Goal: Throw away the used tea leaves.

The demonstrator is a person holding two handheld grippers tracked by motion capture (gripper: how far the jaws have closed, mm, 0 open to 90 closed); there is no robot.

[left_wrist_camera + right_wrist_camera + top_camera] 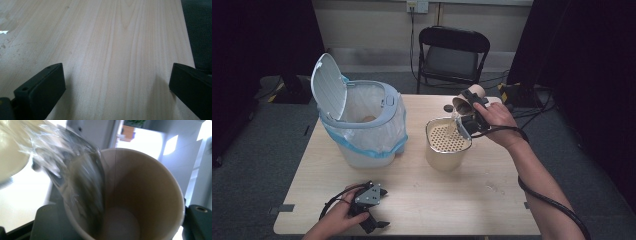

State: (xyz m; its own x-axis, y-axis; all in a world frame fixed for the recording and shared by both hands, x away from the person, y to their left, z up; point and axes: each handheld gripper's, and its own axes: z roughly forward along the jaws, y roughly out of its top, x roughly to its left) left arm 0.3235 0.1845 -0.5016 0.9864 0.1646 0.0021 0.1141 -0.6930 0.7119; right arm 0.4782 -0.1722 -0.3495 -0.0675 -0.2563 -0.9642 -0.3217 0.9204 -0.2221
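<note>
1. A paper cup [464,102], tipped on its side in the right gripper [472,112], pours a stream of water [455,122] over the far right part of the table [422,200].
2. The right gripper's jaws are clamped on the cup's wall; the right gripper view looks straight into the cup [140,195] as water [75,177] slides over its rim.
3. The water falls into a beige strainer pot [447,145] with a perforated insert, directly below the cup.
4. Left of the pot stands a white bin [362,125], lid up, lined with a blue-edged bag.
5. The left gripper [369,207] rests at the near edge, jaws spread wide over bare wood.
6. A black folding chair [452,55] stands beyond the table.
</note>
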